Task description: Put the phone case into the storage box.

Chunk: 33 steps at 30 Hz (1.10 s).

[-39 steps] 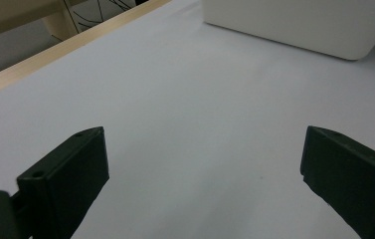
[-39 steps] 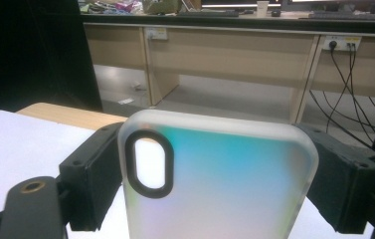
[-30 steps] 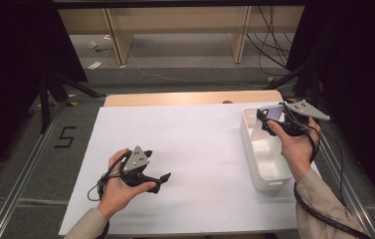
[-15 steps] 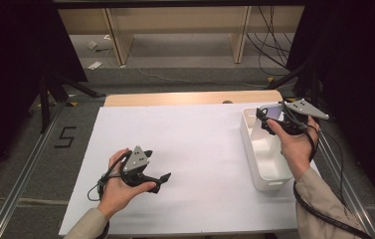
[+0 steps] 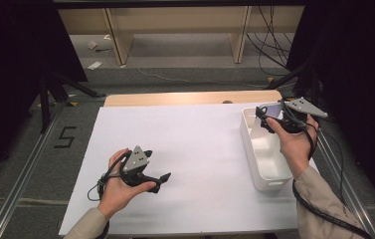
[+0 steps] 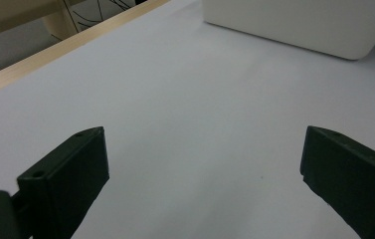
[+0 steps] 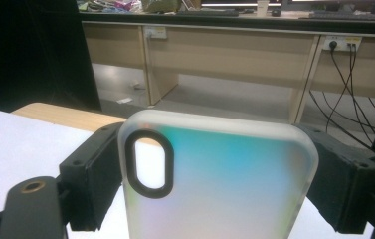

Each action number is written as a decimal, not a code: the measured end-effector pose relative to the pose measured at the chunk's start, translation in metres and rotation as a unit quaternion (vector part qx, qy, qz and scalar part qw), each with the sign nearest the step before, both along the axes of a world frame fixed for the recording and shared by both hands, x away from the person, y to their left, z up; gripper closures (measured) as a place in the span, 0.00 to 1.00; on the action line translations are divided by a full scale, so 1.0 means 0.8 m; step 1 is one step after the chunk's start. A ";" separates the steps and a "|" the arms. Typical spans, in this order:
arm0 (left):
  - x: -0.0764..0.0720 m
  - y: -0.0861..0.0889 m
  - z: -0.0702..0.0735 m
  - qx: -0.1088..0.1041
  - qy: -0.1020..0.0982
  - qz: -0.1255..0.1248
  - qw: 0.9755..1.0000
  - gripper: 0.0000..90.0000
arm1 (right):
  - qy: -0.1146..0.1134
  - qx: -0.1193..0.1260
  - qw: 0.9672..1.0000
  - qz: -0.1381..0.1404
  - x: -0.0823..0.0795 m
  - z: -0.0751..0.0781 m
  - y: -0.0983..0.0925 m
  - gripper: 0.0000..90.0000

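Observation:
My right gripper [image 5: 263, 118] hovers over the far end of a white bin [image 5: 248, 144] at the table's right side. Its jaws are shut on the two long edges of a translucent phone case [image 7: 225, 184] with a blue-green sheen and a black-rimmed camera cutout; in the high view the phone case [image 5: 273, 110] shows as a pale patch at the jaws. In the right gripper view the right gripper [image 7: 215, 144] holds the case upright. My left gripper [image 5: 162, 179] rests low on the white sheet near the front left, pointing right. The left gripper [image 6: 202, 154] stands open with nothing between its jaws.
The white sheet [image 5: 195, 144] covers the table; a wooden edge [image 5: 190, 98] shows at its far side. The white bin's wall [image 6: 294, 25] lies ahead of the left gripper. Beyond the table are desk legs, floor cables and dark curtains on both sides.

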<state>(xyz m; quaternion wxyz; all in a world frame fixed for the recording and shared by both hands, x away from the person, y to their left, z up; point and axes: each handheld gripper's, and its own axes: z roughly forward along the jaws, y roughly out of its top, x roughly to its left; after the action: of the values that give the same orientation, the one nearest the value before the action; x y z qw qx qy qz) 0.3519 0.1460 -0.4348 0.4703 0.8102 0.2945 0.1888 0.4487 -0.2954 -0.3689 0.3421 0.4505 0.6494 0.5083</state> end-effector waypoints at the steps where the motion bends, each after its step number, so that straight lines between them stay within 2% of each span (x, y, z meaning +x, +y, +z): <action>1: 0.000 0.000 0.000 0.000 0.000 0.000 1.000 0.05 | 0.000 0.000 1.000 0.000 0.000 0.000 0.000 0.20; 33: 0.000 0.000 0.000 0.000 0.000 0.000 1.000 0.05 | 0.002 0.002 1.000 -0.003 0.013 -0.002 0.000 0.20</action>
<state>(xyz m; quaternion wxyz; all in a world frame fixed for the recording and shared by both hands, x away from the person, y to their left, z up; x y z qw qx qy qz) 0.3521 0.1460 -0.4351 0.4701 0.8103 0.2945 0.1890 0.4593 -0.2951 -0.3706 0.3417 0.4544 0.6477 0.5072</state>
